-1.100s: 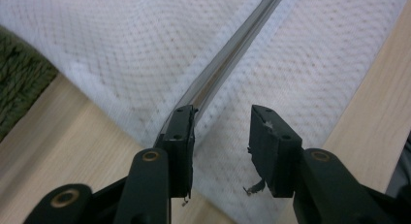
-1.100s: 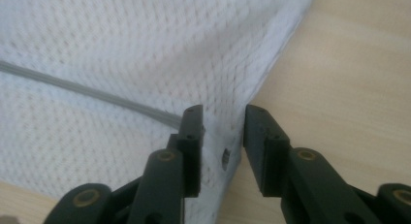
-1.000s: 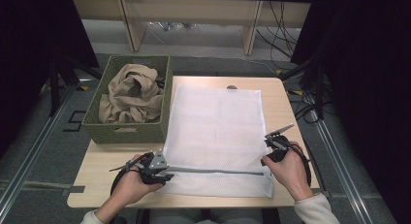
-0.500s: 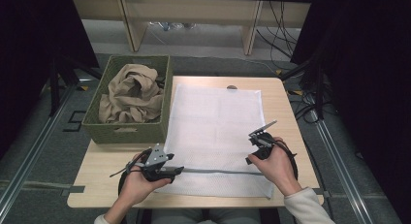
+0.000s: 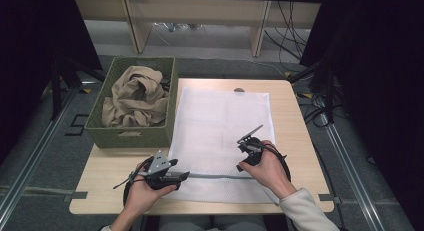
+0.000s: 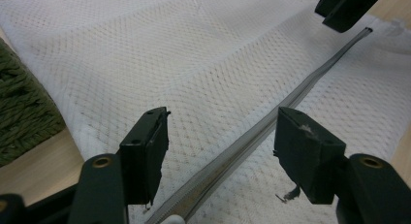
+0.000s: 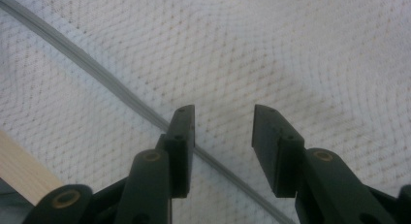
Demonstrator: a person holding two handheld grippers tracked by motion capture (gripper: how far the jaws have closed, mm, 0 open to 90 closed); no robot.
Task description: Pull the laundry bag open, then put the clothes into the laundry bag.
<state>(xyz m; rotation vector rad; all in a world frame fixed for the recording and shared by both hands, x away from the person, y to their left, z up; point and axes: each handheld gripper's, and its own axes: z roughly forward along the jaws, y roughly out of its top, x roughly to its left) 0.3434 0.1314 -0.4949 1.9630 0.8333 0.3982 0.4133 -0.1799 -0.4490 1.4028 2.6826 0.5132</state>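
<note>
A white mesh laundry bag lies flat on the table, just right of the green basket, with its grey zipper running across the end nearest the person. That zipper is the landmark here. The left gripper hovers at its left end, its jaws having just been opening; they stand spread on either side of the zipper line, pads off the fabric. The right gripper hangs over the mesh just beyond the zipper's right part, its jaws also having just opened to their widest, with nothing pinched between them; the zipper runs slantwise under its left jaw.

Judging by this, both hands have let go of the zipper end, and the step in hand is getting a new hold on the bag. The next move probably calls for lowering a gripper to the zipper and closing on a thin fold without snagging the mesh.

Left of the zipper's far side, the basket holds crumpled tan cloth.
</note>
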